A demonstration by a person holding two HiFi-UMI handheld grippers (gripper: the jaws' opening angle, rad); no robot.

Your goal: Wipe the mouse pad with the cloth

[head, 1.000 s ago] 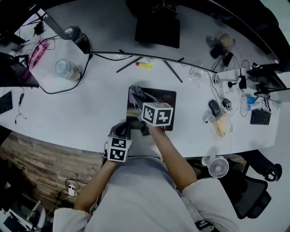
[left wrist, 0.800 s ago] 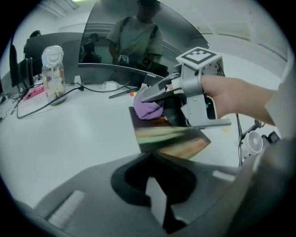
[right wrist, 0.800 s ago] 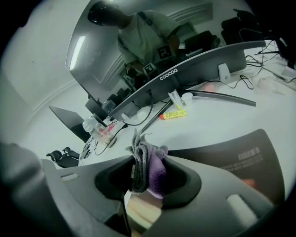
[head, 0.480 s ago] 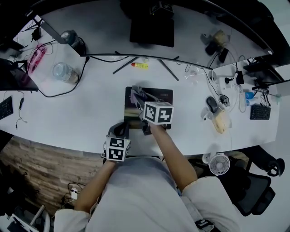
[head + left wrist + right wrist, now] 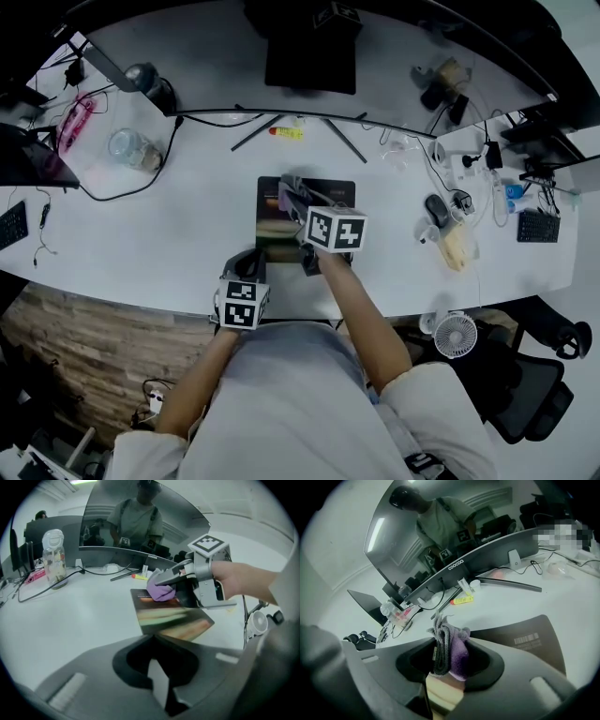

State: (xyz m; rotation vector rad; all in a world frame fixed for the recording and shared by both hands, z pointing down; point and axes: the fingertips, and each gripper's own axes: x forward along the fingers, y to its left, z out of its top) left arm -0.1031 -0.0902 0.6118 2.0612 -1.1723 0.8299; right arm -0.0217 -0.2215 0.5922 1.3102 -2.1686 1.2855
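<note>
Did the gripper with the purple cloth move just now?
Yes. The right gripper, holding the cloth, slid a little rightward over the mouse pad, nearer the pad's right edge.

A long white desk (image 5: 169,234) curves across the room. Below its near edge, at the left, lies a brown brick-patterned surface (image 5: 84,347). Off the desk's near right corner stands 1 black office chair (image 5: 525,412). A ceiling light strip (image 5: 84,482) glows overhead.
</note>
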